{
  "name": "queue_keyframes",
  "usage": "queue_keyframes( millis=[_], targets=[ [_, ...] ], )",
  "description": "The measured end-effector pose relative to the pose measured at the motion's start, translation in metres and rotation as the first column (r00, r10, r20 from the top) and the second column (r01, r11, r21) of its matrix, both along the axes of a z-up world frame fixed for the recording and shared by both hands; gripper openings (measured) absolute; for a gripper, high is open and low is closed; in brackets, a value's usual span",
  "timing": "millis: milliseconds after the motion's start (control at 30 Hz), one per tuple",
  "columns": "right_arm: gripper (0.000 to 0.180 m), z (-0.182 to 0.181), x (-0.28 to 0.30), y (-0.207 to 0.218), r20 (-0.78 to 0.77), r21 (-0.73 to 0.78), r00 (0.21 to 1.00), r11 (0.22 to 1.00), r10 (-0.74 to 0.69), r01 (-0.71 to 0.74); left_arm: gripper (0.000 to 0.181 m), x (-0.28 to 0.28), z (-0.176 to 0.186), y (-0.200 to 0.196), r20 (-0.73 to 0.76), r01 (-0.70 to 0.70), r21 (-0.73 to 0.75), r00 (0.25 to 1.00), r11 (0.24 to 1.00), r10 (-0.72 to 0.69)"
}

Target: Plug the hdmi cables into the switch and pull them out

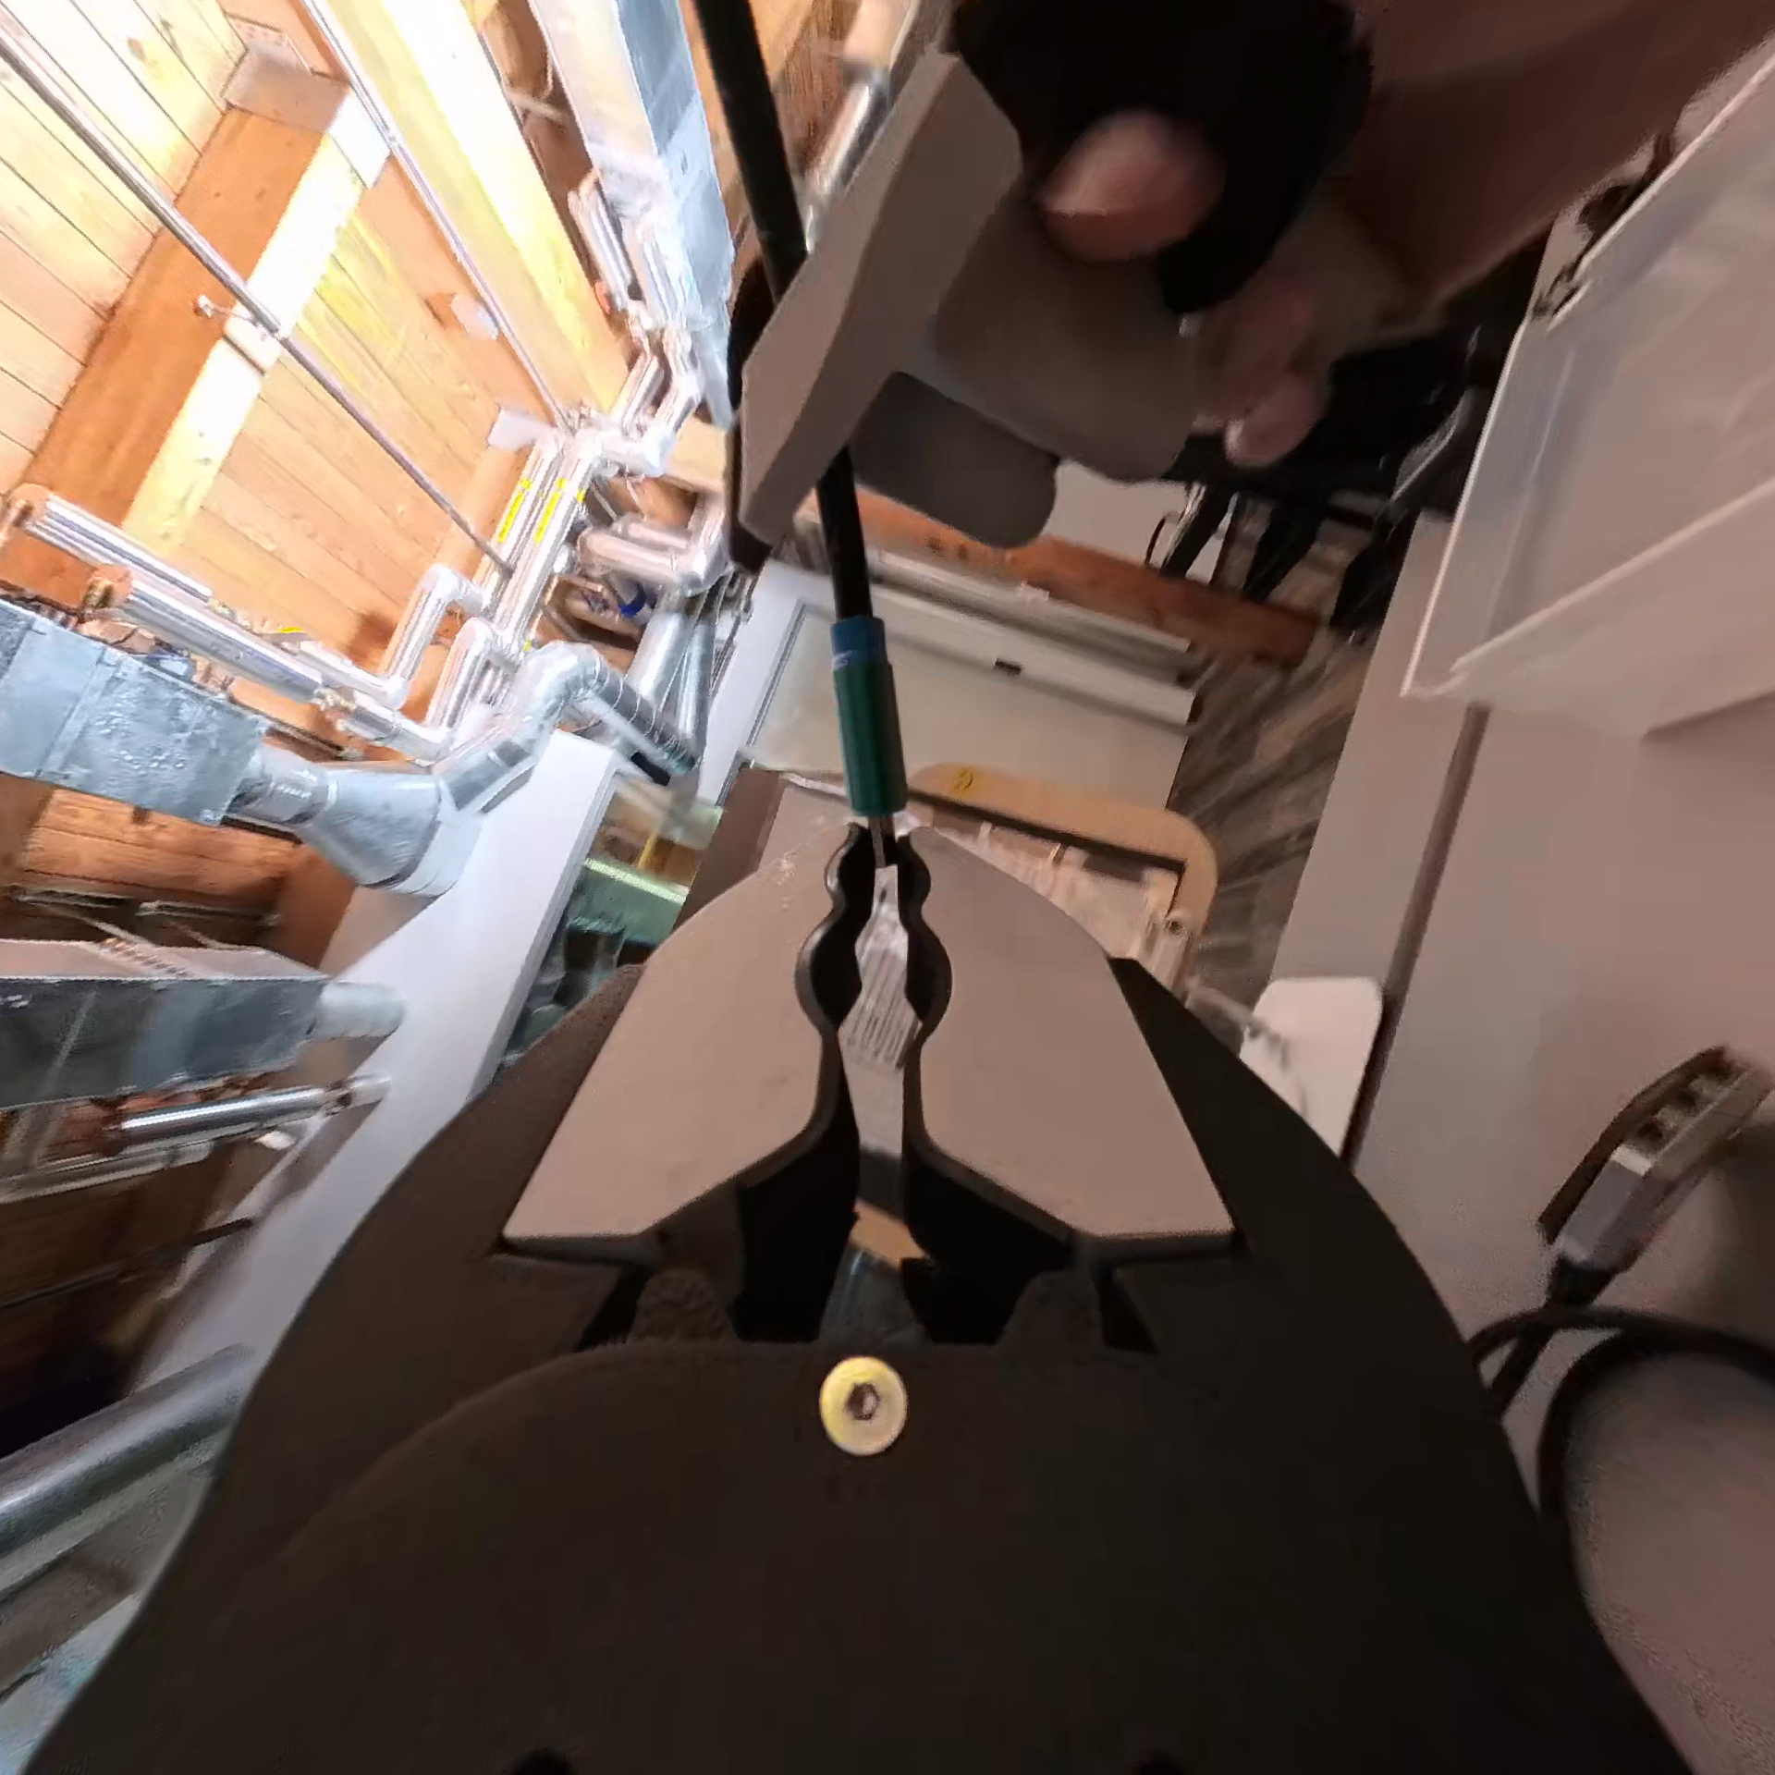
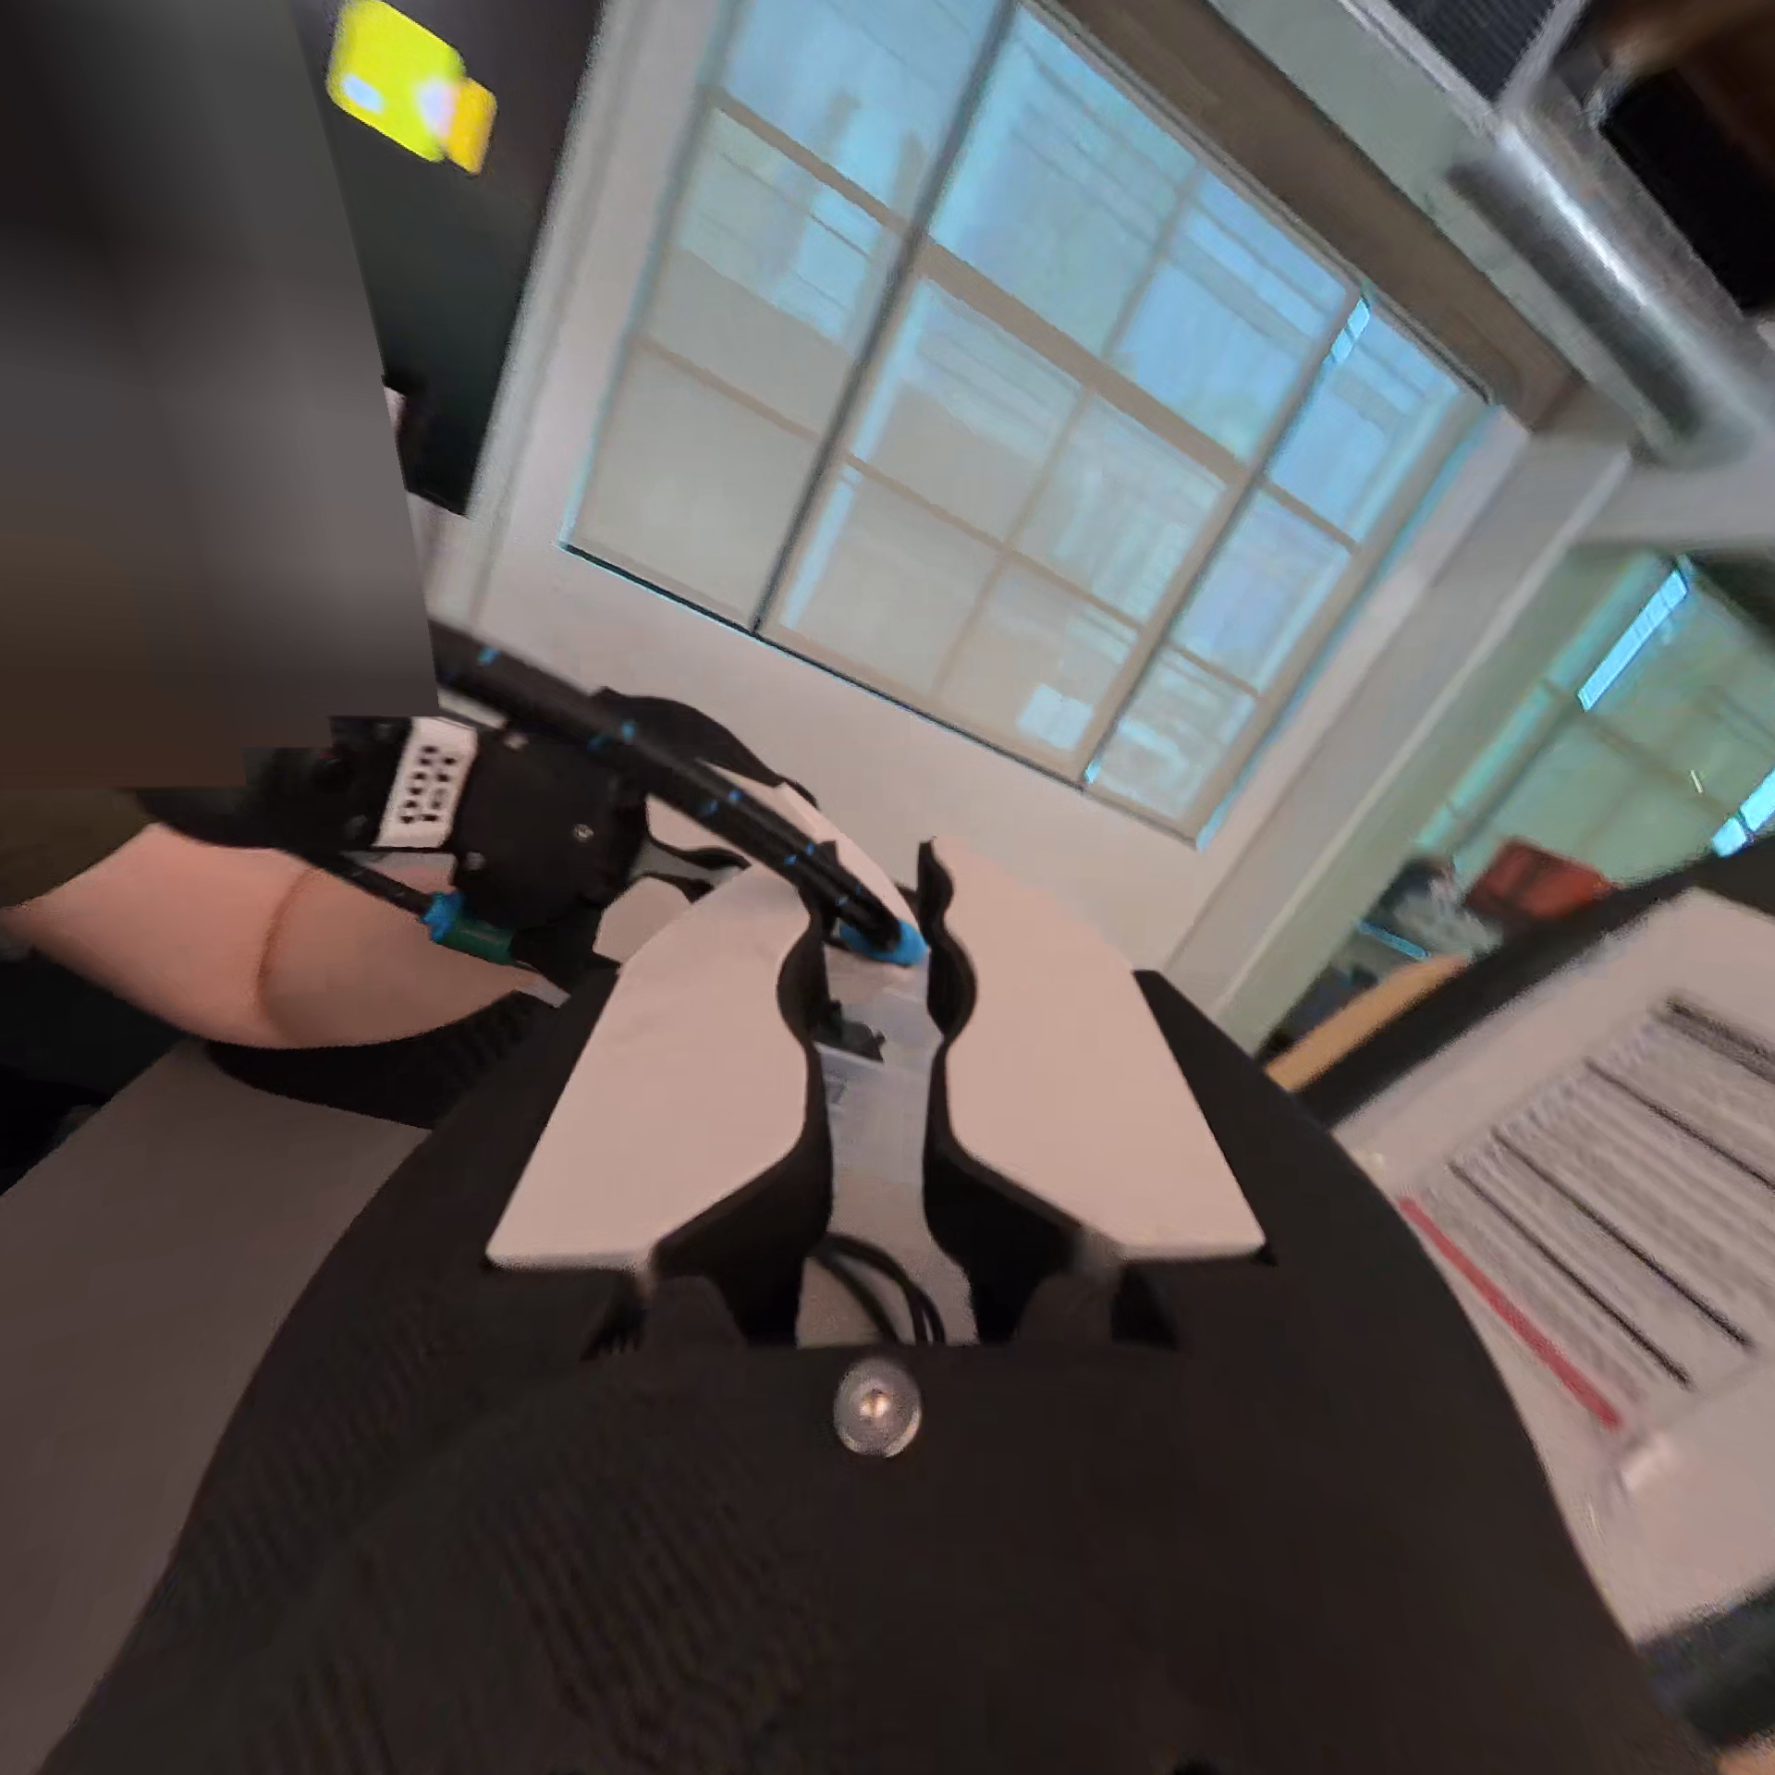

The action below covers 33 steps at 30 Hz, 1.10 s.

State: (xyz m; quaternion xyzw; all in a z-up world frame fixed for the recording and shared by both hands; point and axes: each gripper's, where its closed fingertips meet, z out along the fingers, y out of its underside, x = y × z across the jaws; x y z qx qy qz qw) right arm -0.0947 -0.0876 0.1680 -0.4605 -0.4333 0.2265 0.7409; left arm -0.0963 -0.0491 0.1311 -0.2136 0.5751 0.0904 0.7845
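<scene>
In the left wrist view my left gripper (image 1: 879, 847) is shut on the thin metal tip of an HDMI plug. The plug has a green housing (image 1: 869, 730) and a blue collar. Its black cable (image 1: 759, 192) runs up past the right gripper's finger (image 1: 864, 288), which a gloved hand holds. In the right wrist view my right gripper (image 2: 879, 922) is open. A black cable bundle with a blue end (image 2: 903, 946) lies between its tips, and I see no pad pressing on it. The left gripper (image 2: 538, 836) shows at the left, with the green plug (image 2: 471, 936) beside it. A small grey box with ports (image 1: 1633, 1153) lies at the lower right.
Silver pipes and ducts (image 1: 432, 672) run under a wooden ceiling. A large window (image 2: 960, 432) fills the far wall. A person's forearm (image 2: 192, 951) rests at the left. A white sheet with dark lines (image 2: 1585, 1201) lies to the right. Loose black cables (image 2: 884, 1287) lie under my right fingers.
</scene>
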Motion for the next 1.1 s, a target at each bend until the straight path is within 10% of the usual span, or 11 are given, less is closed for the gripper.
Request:
queue_keyframes(
  millis=[400,1100],
  targets=[
    [0.014,-0.03,0.0,0.03,0.084,-0.303,0.99,0.943,-0.114,0.135,0.004,-0.01,-0.015,0.026,-0.164,-0.113,0.022,0.98,0.993,0.115],
    [0.008,-0.047,0.002,0.046,0.096,-0.336,0.991,0.934,-0.097,0.124,0.004,-0.005,-0.028,0.031,-0.243,-0.14,0.047,0.959,0.989,0.148]
  ],
)
